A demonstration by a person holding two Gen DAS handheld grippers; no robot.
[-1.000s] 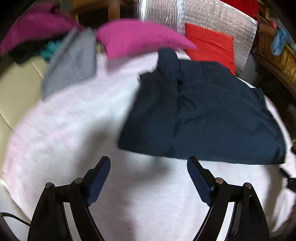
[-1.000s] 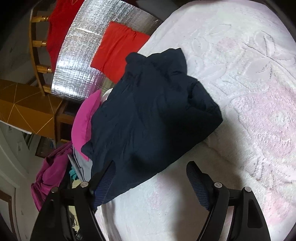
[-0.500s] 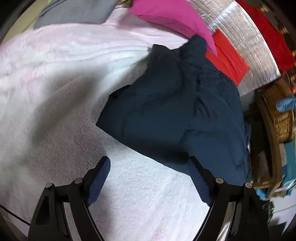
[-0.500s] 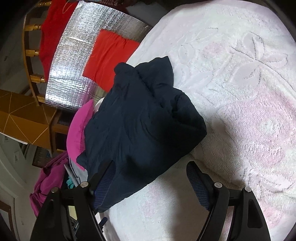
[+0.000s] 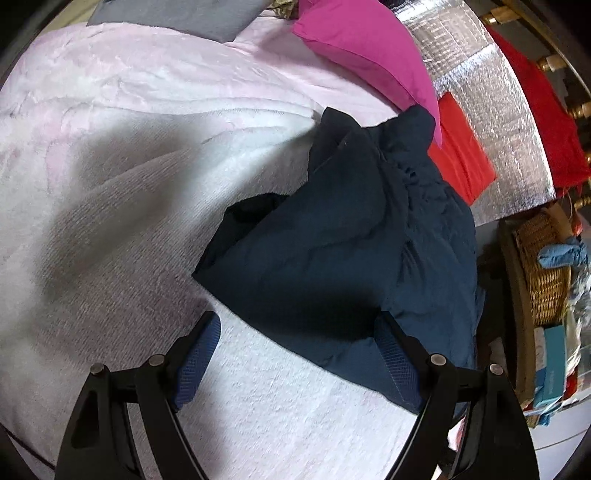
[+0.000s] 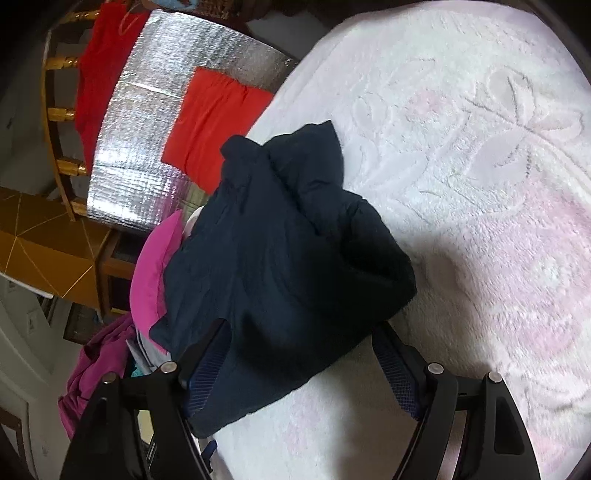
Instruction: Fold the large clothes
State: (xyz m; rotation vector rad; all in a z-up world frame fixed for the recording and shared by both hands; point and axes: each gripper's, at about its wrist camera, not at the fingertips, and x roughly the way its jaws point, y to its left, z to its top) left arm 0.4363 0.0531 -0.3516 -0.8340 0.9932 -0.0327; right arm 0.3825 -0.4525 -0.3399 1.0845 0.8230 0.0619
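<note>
A dark navy padded jacket (image 5: 351, 251) lies folded in a bundle on a pale pink-and-white blanket (image 5: 147, 155); it also shows in the right wrist view (image 6: 280, 266). My left gripper (image 5: 299, 354) is open and empty, just short of the jacket's near edge, its right finger over the fabric. My right gripper (image 6: 303, 358) is open and empty, its jaws on either side of the jacket's near edge, close above it.
A magenta pillow (image 5: 365, 48), a grey garment (image 5: 173, 14), a red cloth (image 5: 461, 151) and a silver foil mat (image 5: 491, 96) lie beyond the jacket. A wicker basket (image 5: 543, 266) stands at the right. A wooden cabinet (image 6: 48, 251) and a red garment (image 6: 99, 70) are at the left.
Both grippers have moved closer to the jacket, which looms larger in each view. The left view has swung right, past the grey garment. Both stay open.
</note>
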